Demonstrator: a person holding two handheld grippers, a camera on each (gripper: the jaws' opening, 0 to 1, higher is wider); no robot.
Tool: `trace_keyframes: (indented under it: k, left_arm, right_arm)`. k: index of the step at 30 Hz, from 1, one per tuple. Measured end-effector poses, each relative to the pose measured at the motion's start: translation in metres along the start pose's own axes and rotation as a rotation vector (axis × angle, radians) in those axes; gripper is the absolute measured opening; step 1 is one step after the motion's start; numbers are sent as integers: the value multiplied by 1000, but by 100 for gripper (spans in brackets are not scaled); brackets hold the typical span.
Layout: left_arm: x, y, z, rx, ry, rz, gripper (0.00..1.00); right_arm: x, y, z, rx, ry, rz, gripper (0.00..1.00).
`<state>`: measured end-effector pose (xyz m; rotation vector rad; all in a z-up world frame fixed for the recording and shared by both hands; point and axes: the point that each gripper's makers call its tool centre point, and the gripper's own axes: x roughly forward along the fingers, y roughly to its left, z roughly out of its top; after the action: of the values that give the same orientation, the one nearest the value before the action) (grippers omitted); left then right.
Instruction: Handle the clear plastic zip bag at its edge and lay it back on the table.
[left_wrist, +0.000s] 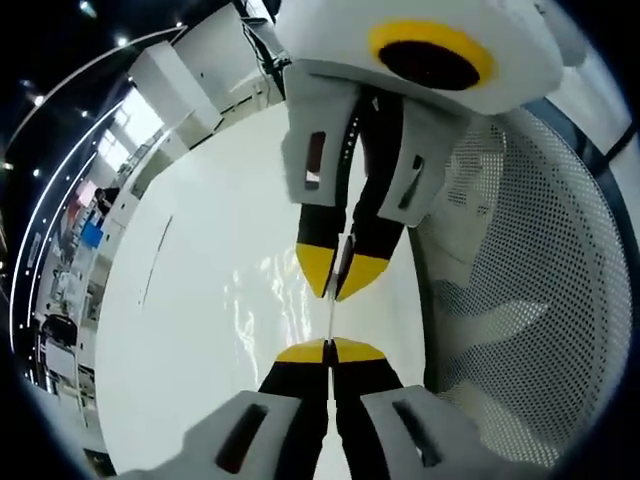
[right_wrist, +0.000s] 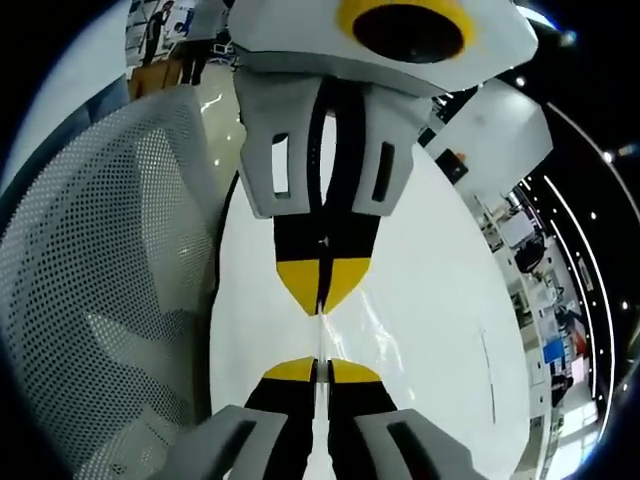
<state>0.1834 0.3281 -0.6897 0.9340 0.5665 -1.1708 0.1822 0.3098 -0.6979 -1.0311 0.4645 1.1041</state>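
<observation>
The clear plastic zip bag (left_wrist: 265, 300) is stretched between my two grippers above the white table (left_wrist: 180, 350), its film showing as wrinkled glare. In the left gripper view my left gripper (left_wrist: 330, 350) is shut on one edge of the bag, and my right gripper (left_wrist: 340, 272) comes down from the top, tips facing mine, shut on the opposite edge. The right gripper view mirrors this: my right gripper (right_wrist: 322, 368) is shut on the bag (right_wrist: 375, 335), with the left gripper (right_wrist: 322, 290) opposite it. The bag looks empty.
A white perforated mesh surface (left_wrist: 540, 250), curved like a chair back, stands right beside the table's edge (right_wrist: 100, 250). The table top (right_wrist: 440, 300) spreads out bare on the other side. Shelves and ceiling lights lie far behind.
</observation>
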Motion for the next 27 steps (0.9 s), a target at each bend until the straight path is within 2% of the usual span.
trace_keyframes:
  k: [27]
  left_arm:
    - [-7,5,-20,-86,39,35,0]
  right_arm:
    - [-2,0,-13,8,15,14,0]
